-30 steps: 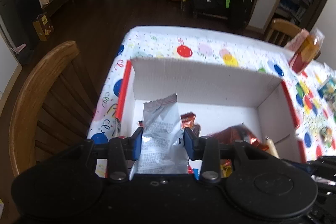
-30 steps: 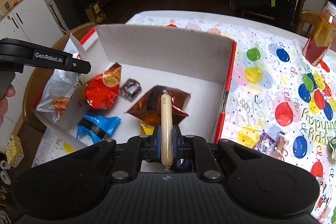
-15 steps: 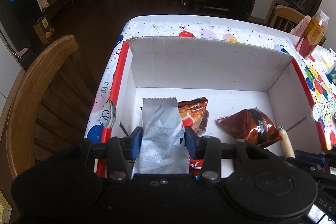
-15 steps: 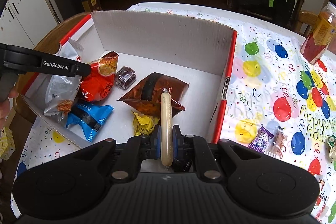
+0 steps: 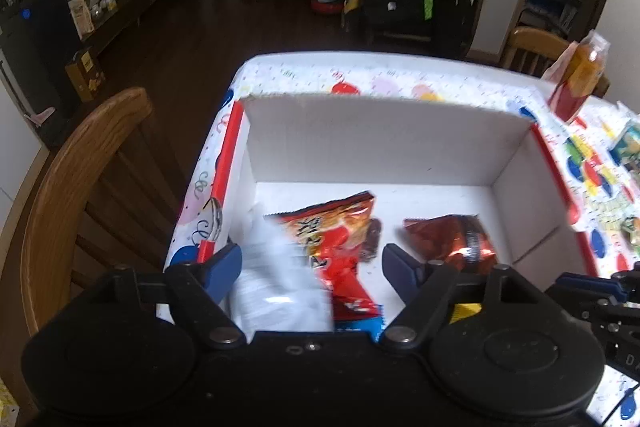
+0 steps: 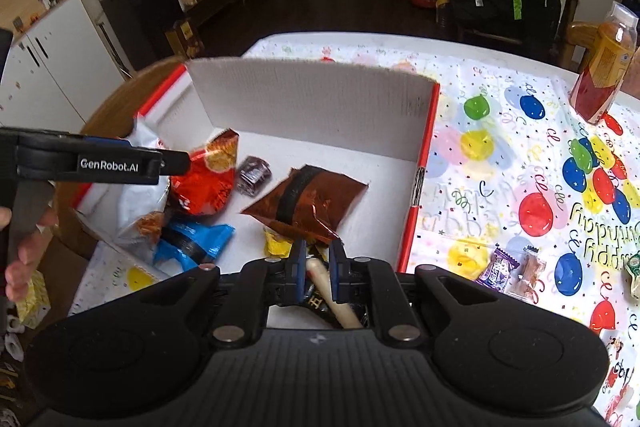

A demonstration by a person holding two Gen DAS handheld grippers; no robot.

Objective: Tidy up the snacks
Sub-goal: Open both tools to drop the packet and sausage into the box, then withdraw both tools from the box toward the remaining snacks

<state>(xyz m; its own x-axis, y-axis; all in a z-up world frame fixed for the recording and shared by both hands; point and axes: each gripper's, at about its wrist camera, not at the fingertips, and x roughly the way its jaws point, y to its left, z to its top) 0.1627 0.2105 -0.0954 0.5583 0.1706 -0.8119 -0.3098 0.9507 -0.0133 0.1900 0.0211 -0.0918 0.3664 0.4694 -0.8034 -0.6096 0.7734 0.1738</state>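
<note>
Over the near edge of the cardboard box (image 5: 384,143), low centre of the left-wrist view, the left claw (image 5: 312,267) stands wide open; the silver packet (image 5: 276,291) lies blurred between its spread jaws, apparently loose and dropping, w/ nothing gripped. Bottom centre of the right-wrist view, the right claw (image 6: 317,263) has its jaws parted a little, and the sausage stick (image 6: 332,295) lies slanted between and behind them; looks released, tho I can't tell if a pad still touches it. Step in hand, by my read: let both items go into the box. To do it well, keep both claws over the box interior, not the rim; open the right one wider so the stick falls free, then lift straight up before swinging away, so no pad drags a wrapper back out. Silver packet sits hard against the box's left wall, so watch it doesn't hang over the low front flap. Box contents, right-wrist view: red chip bag (image 6: 208,179) left of centre, small dark purple candy (image 6: 253,175) just beside it, brown foil pouch (image 6: 308,203) mid-box, yellow wrapper (image 6: 278,245) tucked under the pouch's near corner, blue packet (image 6: 192,243) at lower left. Still out on the worktop (image 6: 500,131): purple candy (image 6: 494,267) and a clear-wrapped snack (image 6: 528,275) at lower right, orange bottle (image 6: 604,67) upper right.
</note>
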